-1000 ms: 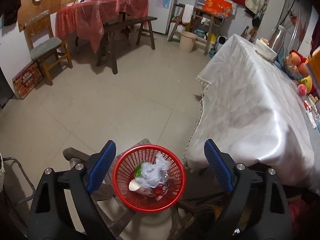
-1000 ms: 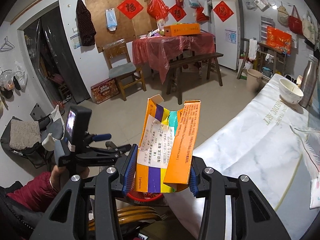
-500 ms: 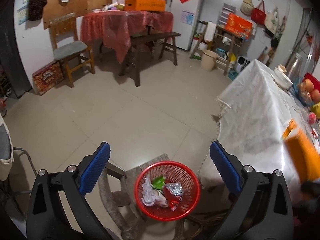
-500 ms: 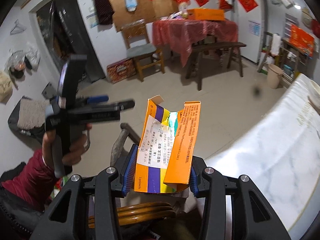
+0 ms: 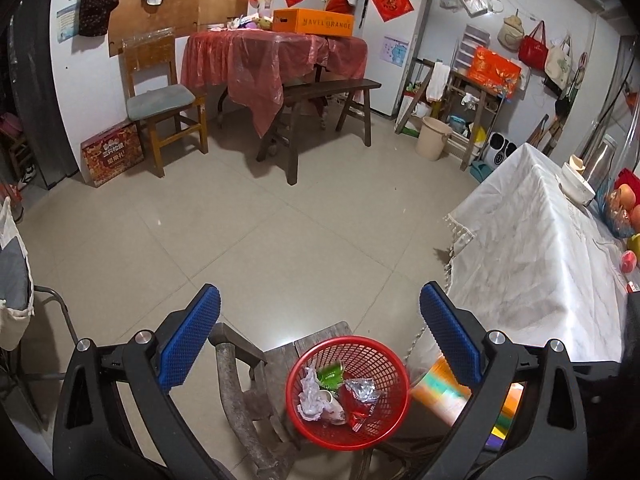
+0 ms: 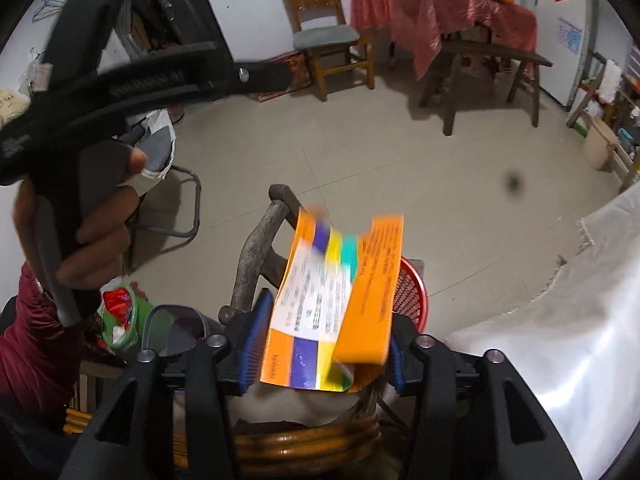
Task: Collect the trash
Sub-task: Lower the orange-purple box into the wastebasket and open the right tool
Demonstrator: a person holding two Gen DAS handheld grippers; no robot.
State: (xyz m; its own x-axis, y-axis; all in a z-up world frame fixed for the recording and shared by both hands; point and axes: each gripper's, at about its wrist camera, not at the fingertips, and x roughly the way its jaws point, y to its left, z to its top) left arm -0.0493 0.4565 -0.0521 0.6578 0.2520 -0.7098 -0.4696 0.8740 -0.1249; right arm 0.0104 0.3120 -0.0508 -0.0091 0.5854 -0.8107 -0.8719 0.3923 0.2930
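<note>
Tiled floor fills the left wrist view; the left gripper (image 5: 320, 330) hangs with jaws spread wide and nothing between them above the red basket (image 5: 382, 434), which sits on a wooden chair (image 5: 240, 384) and holds crumpled wrappers (image 5: 320, 398). From the right wrist, the right gripper (image 6: 322, 344) pinches the flattened orange carton (image 6: 332, 304), blurred, just over the basket's rim.

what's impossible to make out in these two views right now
- Print on the flattened orange cardboard box: motion-blurred in the right wrist view.
- Same box in the left wrist view: smeared, partly behind the left gripper.
- Round red mesh plastic basket: mostly hidden by the box in the right wrist view.
</note>
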